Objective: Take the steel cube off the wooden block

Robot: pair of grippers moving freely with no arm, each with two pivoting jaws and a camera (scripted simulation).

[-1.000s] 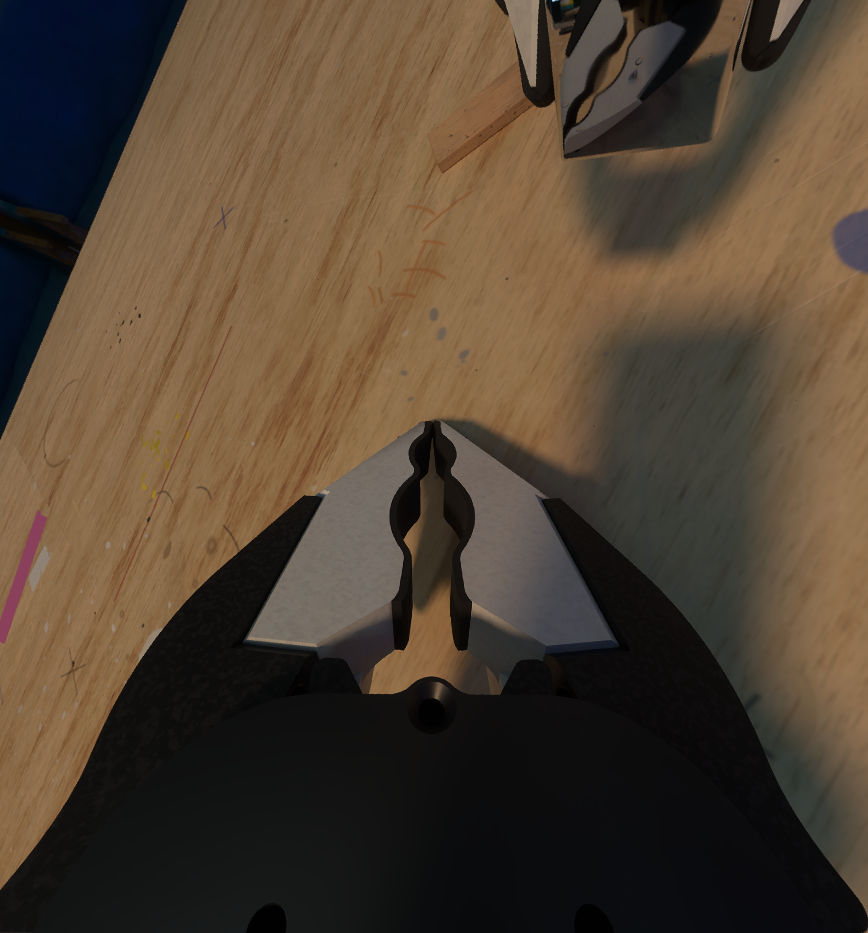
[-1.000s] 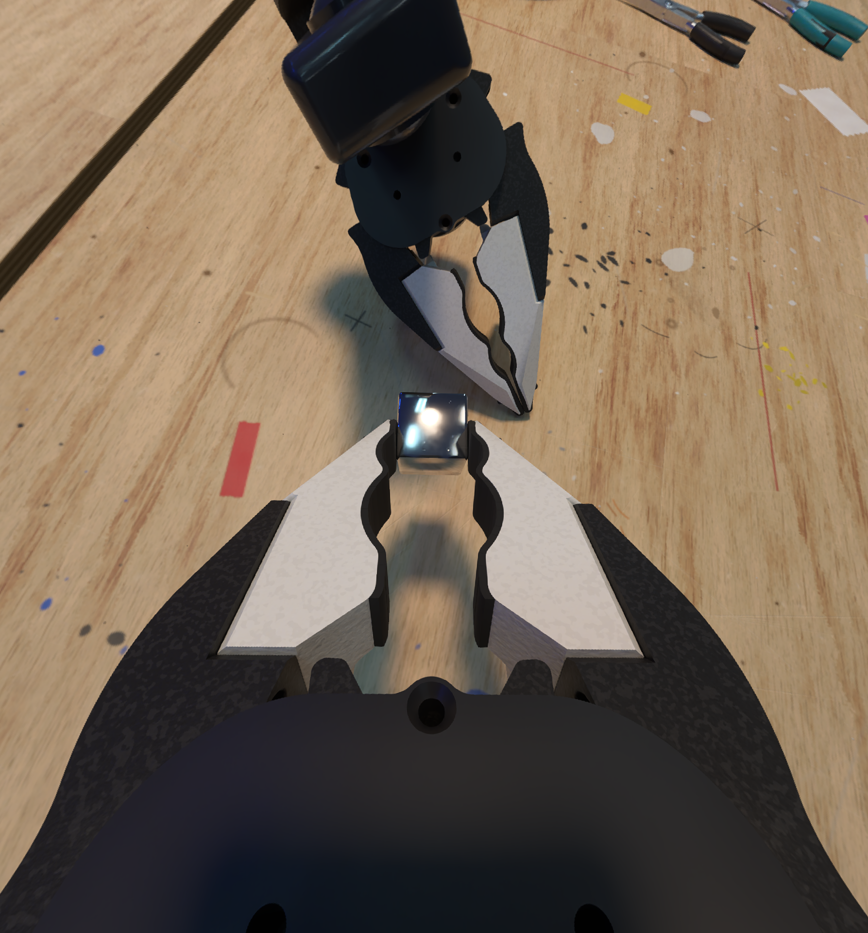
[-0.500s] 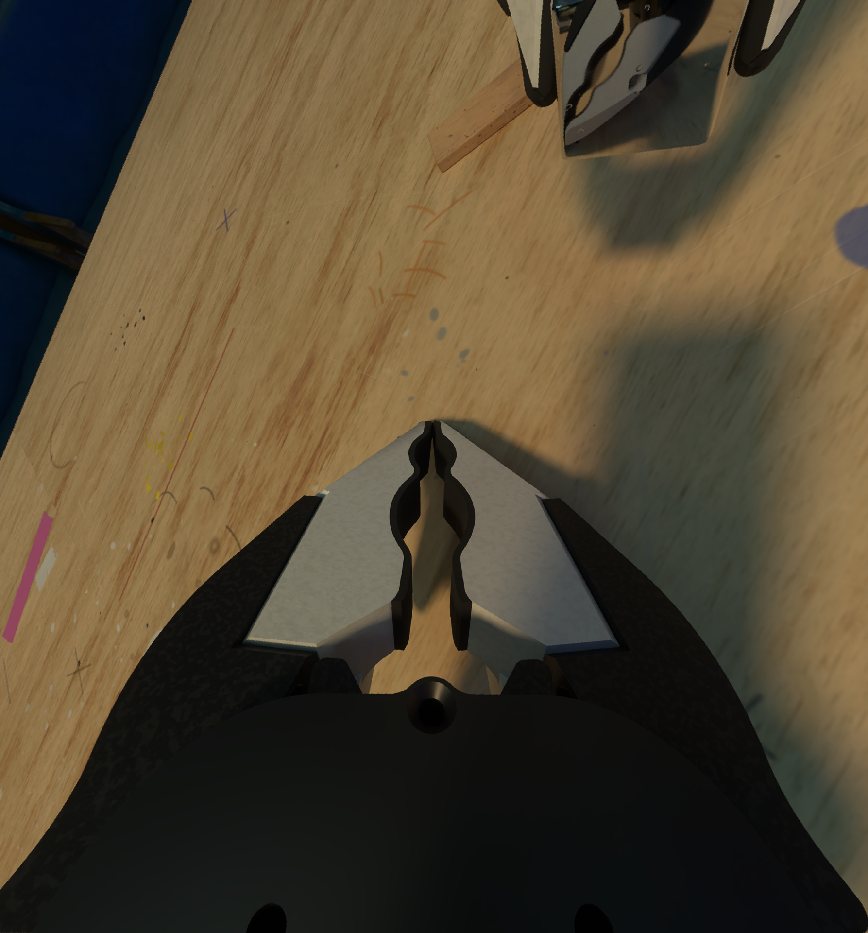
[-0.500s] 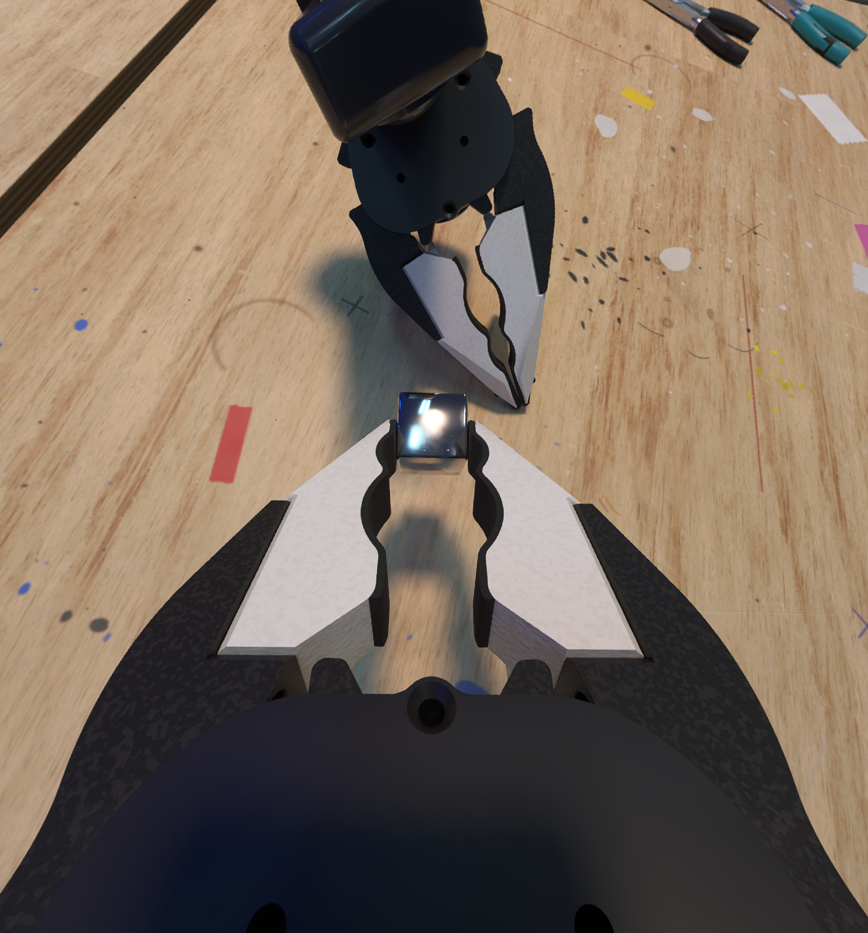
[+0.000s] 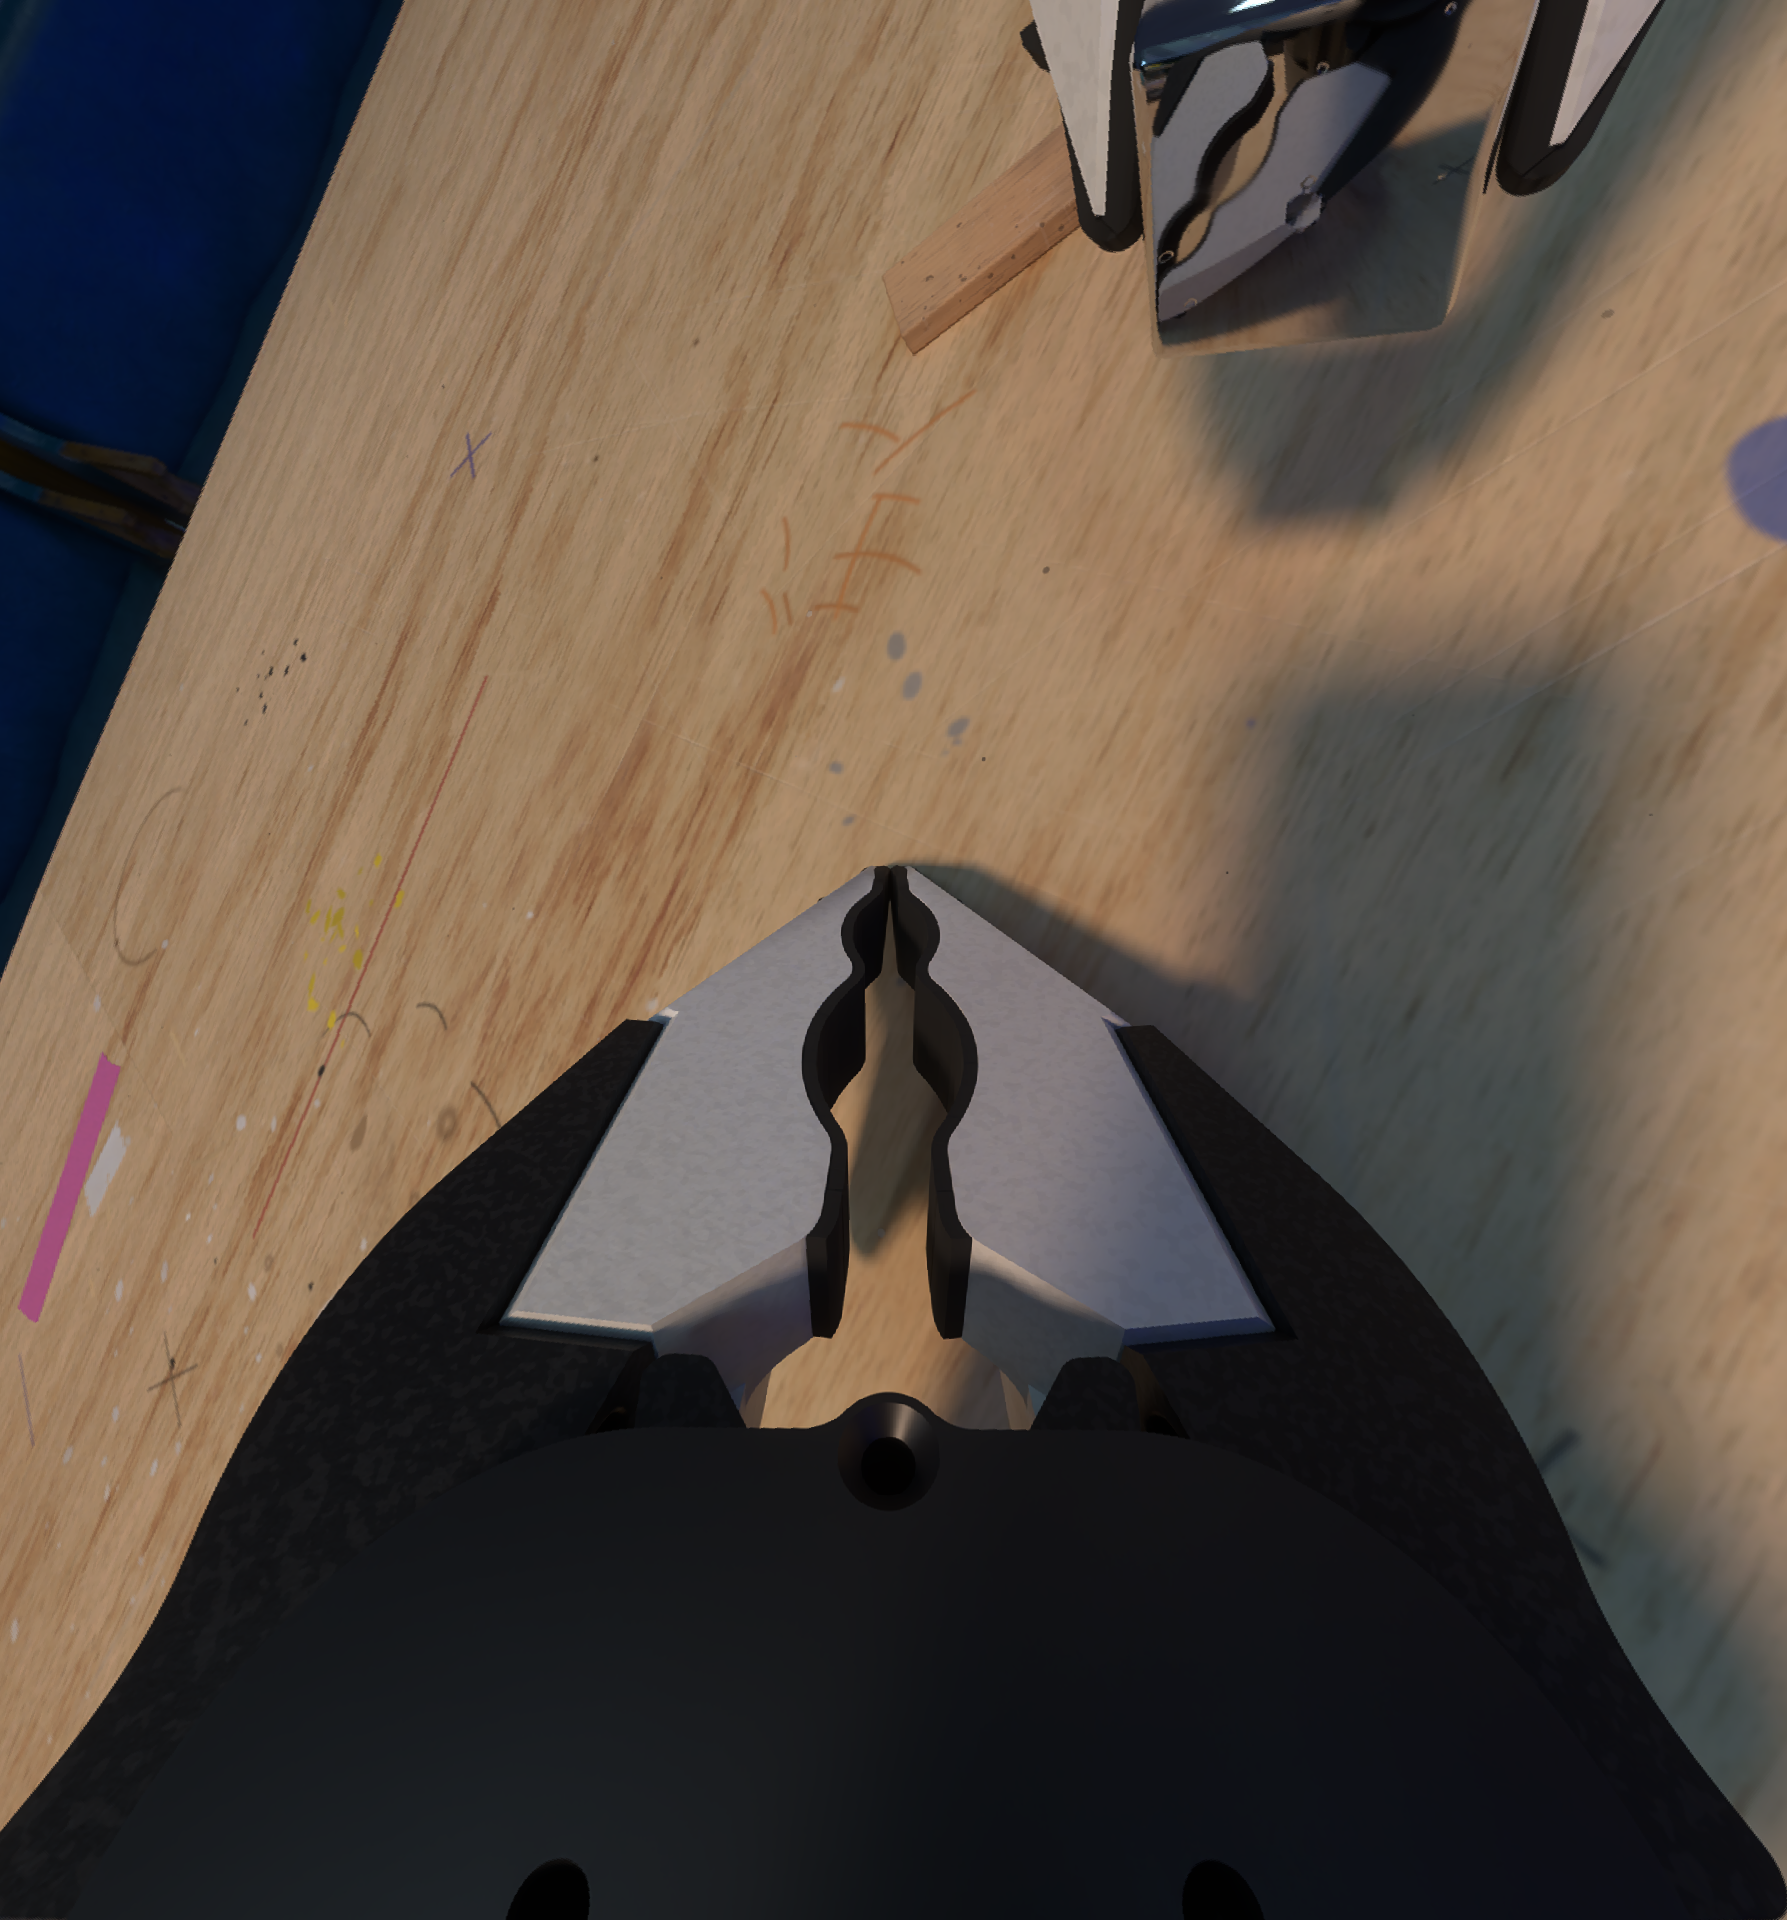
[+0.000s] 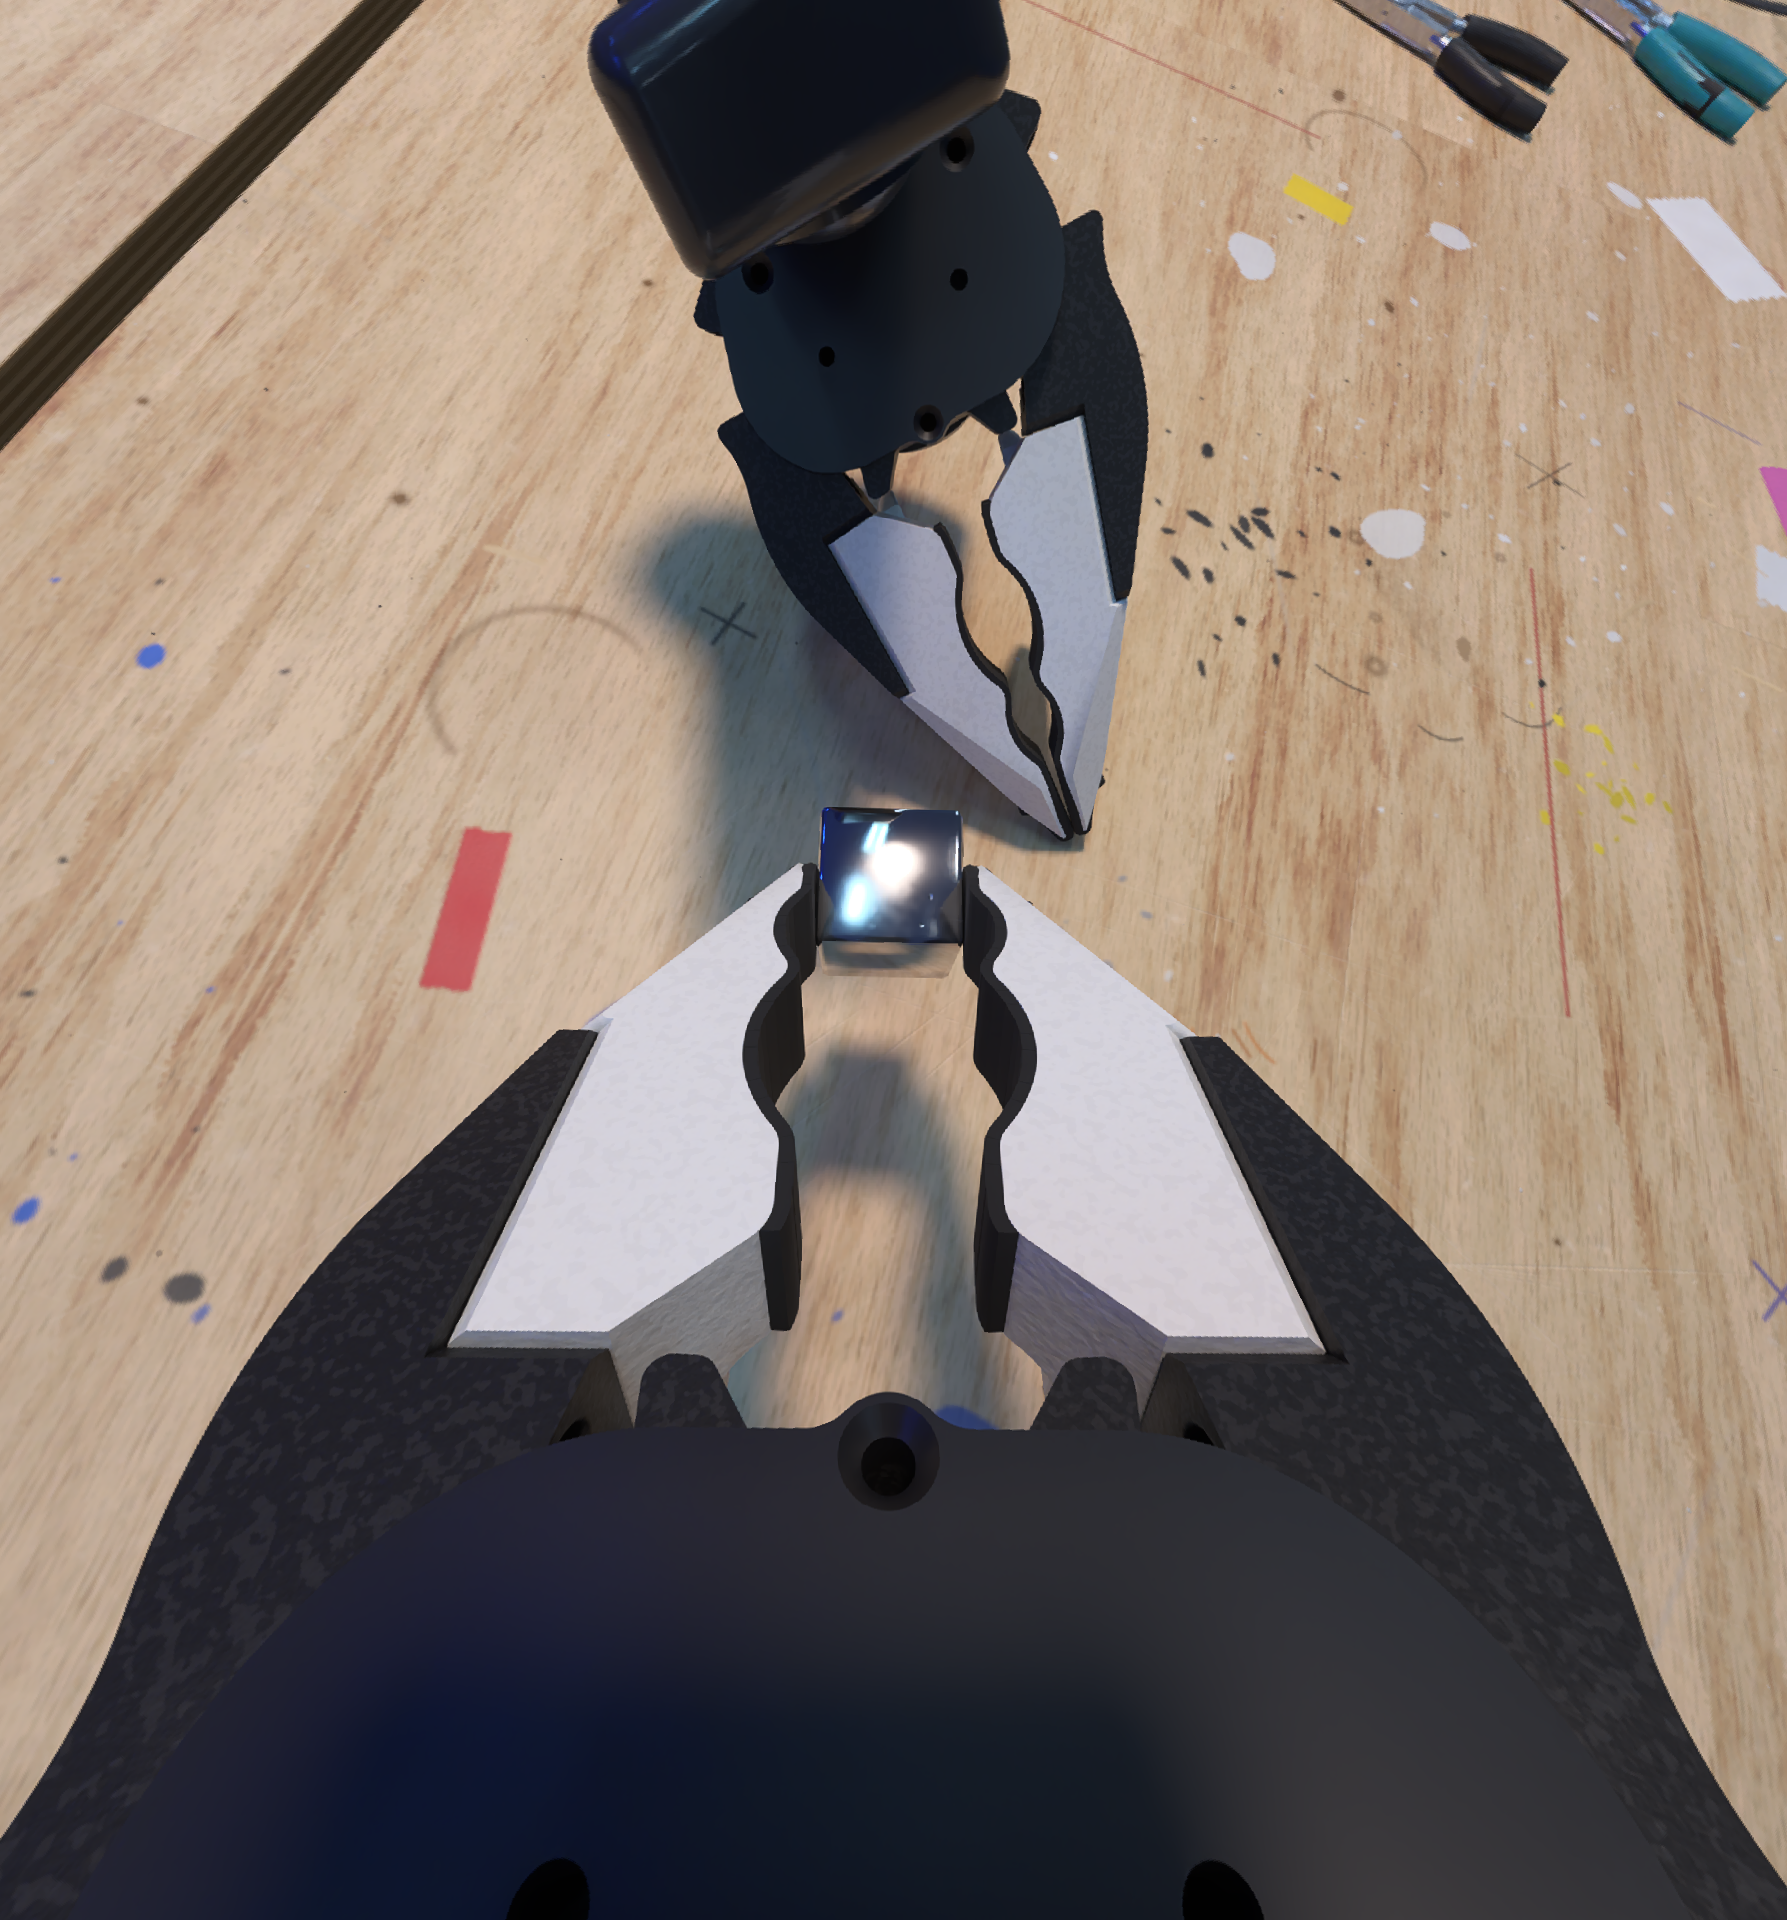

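Right fingers (image 6: 889, 883): pinching the steel cube (image 6: 889, 883) between my two tips, one pad flat on each side face, with a cube-wide gap running back along them.
Steel cube: it sits right at the tips of my right fingers, mirror-bright, and the left wrist view catches it (image 5: 1304, 197) at the top edge, hanging above the counter (image 5: 660, 312) with its shadow cast below.
Wooden block (image 5: 982, 255): flat on the counter just beside and under my right fingers in the left wrist view; one end is hidden behind them. The cube is off it.
Left fingers (image 5: 889, 878): pressed together at the tips, holding nothing, with only the wavy hollows farther back showing counter through them.
Left fingers, seen from the right side (image 6: 1065, 821): pointing steeply down just beyond the cube, tips near the counter; I cannot tell whether they touch it.
Counter: pale wood, flecked with paint, a red strip of tape (image 6: 465, 909) to one side.
Far corner: pliers with black and teal handles (image 6: 1595, 62), well apart from both pairs of fingers.
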